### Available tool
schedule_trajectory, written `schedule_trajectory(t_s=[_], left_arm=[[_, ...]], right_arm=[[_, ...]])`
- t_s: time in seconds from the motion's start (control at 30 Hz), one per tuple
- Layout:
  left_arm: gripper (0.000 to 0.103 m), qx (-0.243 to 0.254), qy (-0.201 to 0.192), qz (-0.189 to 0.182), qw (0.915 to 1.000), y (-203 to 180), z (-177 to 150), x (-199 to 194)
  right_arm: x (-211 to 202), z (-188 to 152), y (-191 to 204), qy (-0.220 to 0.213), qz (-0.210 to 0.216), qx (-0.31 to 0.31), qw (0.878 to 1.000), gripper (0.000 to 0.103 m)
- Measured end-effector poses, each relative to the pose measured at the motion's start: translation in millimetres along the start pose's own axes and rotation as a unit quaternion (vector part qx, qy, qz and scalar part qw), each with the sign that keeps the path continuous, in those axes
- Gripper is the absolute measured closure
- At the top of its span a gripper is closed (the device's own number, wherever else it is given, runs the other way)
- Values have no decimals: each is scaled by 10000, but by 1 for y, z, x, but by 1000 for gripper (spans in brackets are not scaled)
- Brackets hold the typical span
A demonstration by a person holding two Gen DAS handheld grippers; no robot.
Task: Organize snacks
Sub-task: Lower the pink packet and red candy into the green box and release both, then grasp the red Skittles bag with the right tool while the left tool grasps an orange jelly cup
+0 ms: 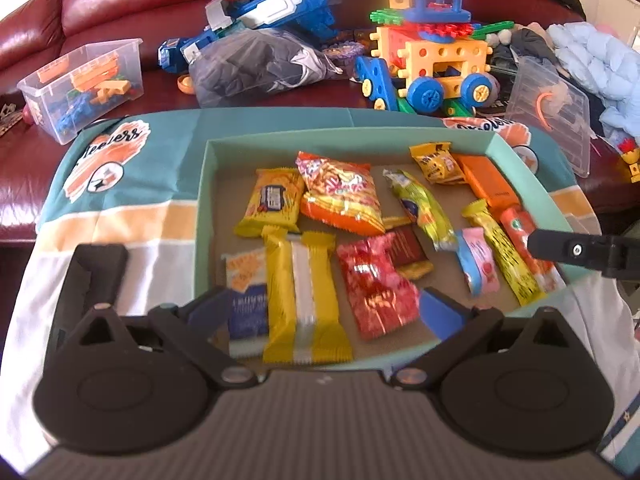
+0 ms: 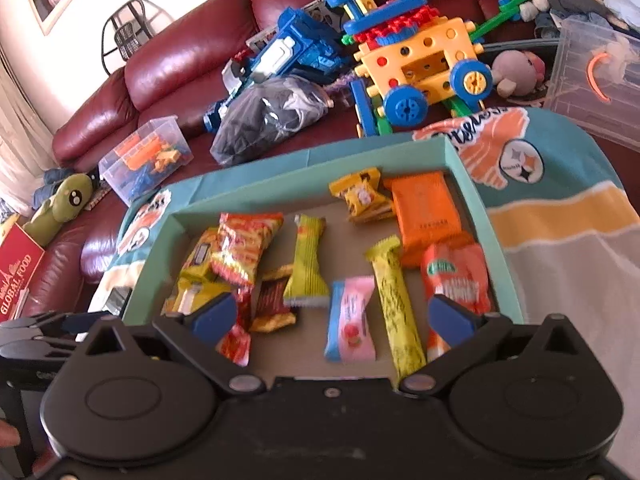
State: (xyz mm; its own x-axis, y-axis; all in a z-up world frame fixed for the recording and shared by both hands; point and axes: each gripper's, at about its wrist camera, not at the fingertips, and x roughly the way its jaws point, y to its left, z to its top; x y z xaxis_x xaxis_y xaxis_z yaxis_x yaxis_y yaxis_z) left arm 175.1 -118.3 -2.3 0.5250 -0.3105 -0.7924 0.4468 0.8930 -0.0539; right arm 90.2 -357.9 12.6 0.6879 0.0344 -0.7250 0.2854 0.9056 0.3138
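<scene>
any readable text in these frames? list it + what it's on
"GLOBAL FOOD": red box, far left on the sofa.
"Steelers", partly hidden: script logo on the cloth.
Snack wrappers in the tray: print too blurred to read.

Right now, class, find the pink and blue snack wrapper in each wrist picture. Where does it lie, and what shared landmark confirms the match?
Left wrist view: pink and blue wrapper, right of centre in the teal box.
Right wrist view: wrapper, centre, low in the box.
Shared landmark: the long yellow bar directly right of it.
</scene>
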Motion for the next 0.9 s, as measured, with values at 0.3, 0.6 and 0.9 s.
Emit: schedule_trajectory(t_s=[0.3, 0.6, 0.9], left_arm=[[0, -5, 225, -51, 9997, 8, -56, -34], [0, -192, 570, 8, 9982, 24, -115, -48], [0, -370, 730, 50, 9966, 35, -139, -47]], right_arm=[[-39, -52, 13, 333, 46, -75, 9994, 0], [-64, -131, 28, 970, 74, -211, 9950, 0], [-72, -179, 33, 1609, 28, 160, 9868, 0]])
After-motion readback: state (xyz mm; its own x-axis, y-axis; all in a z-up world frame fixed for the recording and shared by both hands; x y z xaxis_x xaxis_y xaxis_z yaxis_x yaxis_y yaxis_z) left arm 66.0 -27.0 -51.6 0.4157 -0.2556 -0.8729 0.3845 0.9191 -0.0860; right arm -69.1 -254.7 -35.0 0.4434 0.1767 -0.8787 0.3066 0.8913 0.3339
